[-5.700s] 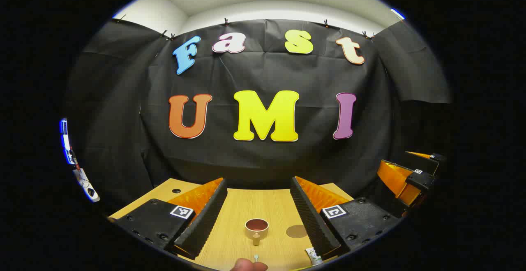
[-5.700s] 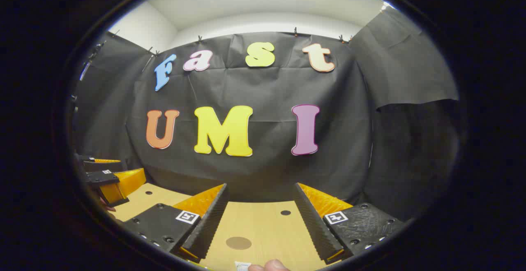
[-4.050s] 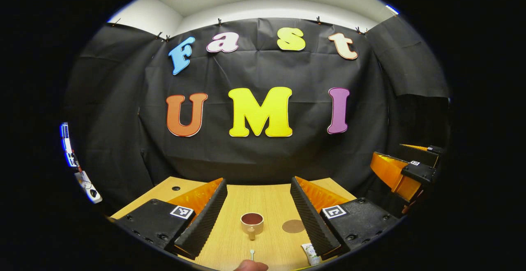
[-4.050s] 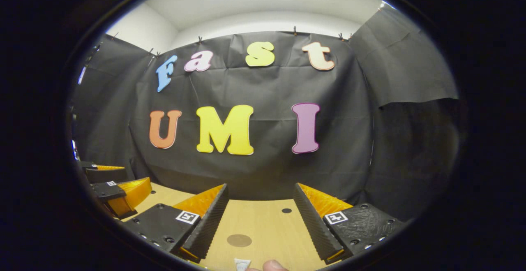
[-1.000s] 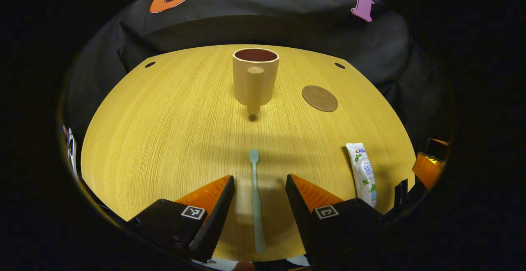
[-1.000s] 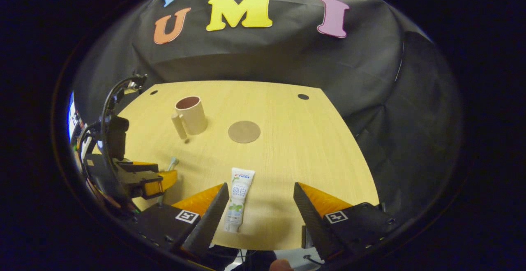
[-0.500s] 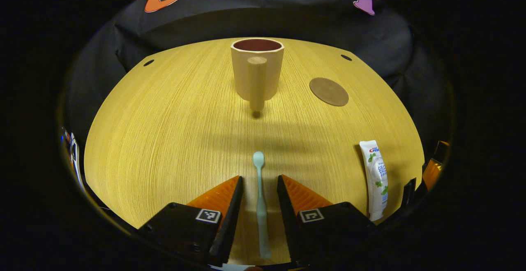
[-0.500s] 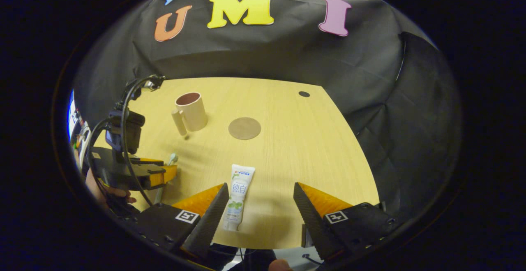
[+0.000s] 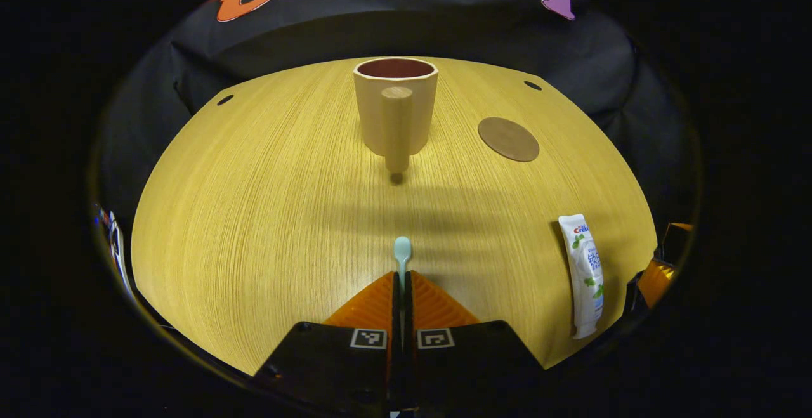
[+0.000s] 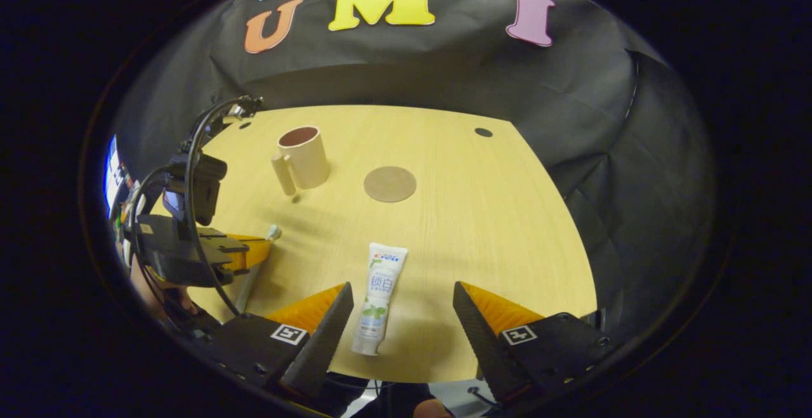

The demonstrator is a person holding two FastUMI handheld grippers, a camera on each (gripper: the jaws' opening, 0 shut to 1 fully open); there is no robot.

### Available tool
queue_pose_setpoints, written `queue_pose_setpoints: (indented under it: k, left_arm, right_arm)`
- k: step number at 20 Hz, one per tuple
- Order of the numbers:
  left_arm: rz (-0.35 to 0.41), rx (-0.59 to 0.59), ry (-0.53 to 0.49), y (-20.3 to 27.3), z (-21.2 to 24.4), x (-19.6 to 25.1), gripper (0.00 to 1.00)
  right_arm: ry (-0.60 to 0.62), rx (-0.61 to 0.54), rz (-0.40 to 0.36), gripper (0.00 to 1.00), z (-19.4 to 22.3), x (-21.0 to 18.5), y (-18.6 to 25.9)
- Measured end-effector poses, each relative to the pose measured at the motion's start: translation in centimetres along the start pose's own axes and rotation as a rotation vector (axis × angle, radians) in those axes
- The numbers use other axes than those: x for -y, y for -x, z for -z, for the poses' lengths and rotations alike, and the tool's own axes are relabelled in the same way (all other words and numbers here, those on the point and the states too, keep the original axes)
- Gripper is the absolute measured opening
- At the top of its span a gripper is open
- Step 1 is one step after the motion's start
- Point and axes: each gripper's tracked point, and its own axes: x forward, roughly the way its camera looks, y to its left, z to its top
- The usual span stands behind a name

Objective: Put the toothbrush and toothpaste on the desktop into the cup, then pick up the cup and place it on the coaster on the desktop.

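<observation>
**Toothbrush clamped in the left gripper, toothpaste lying between the right one's fingers**

The toothbrush (image 9: pixel 401 254) lies flat on the wooden desk (image 9: pixel 266 202), its head pointing toward the cup. The left gripper (image 9: pixel 401 291) has its two fingers pressed together on the handle, so that just the head and a short piece of neck stick out ahead of the tips. In the right gripper view the same toothbrush (image 10: pixel 257 270) runs out from under that gripper (image 10: pixel 238 250) at the left side of the desk (image 10: pixel 495 228), its far end still resting on the wood.

The toothpaste (image 10: pixel 379 297) lies flat near the front edge of the desk, cap end toward the camera. The right gripper (image 10: pixel 399 316) has its fingers spread wide apart; the tube sits between them, close to the left finger and apart from the other one. Whether it touches that finger cannot be told. In the left gripper view the toothpaste (image 9: pixel 586 273) is off to the right, near the desk edge.

The cup (image 9: pixel 396 108) stands upright farther back, straight ahead of the toothbrush, with its handle turned toward the left gripper. It looks empty, with a dark inside. The round brown coaster (image 9: pixel 508 139) lies flat just to the right of the cup, apart from it. In the right gripper view the cup (image 10: pixel 303 156) and coaster (image 10: pixel 389 184) sit side by side, well beyond the toothpaste.
</observation>
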Motion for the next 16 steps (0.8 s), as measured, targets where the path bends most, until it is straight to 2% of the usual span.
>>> queue_pose_setpoints:
  k: [6, 13, 15, 16]
  left_arm:
    - [0.017, 0.069, 0.042, 2.4, -1.3, -0.6, 0.03]
    - [0.043, 0.170, 0.100, 6.0, -3.8, -0.8, 0.03]
    - [0.042, 0.197, 0.109, 6.8, -4.6, -1.0, 0.03]
    - [0.041, 0.206, 0.112, 7.1, -5.0, -1.1, 0.03]
  right_arm:
    - [-0.006, -0.103, -0.032, 0.95, 1.9, -1.5, -2.7]
    - [-0.018, -0.189, -0.021, 0.95, 3.6, -2.9, -5.9]
    - [-0.029, -0.201, -0.010, 0.84, 3.8, -2.8, -6.4]
    - [-0.036, -0.209, -0.015, 0.75, 3.9, -3.1, -6.7]
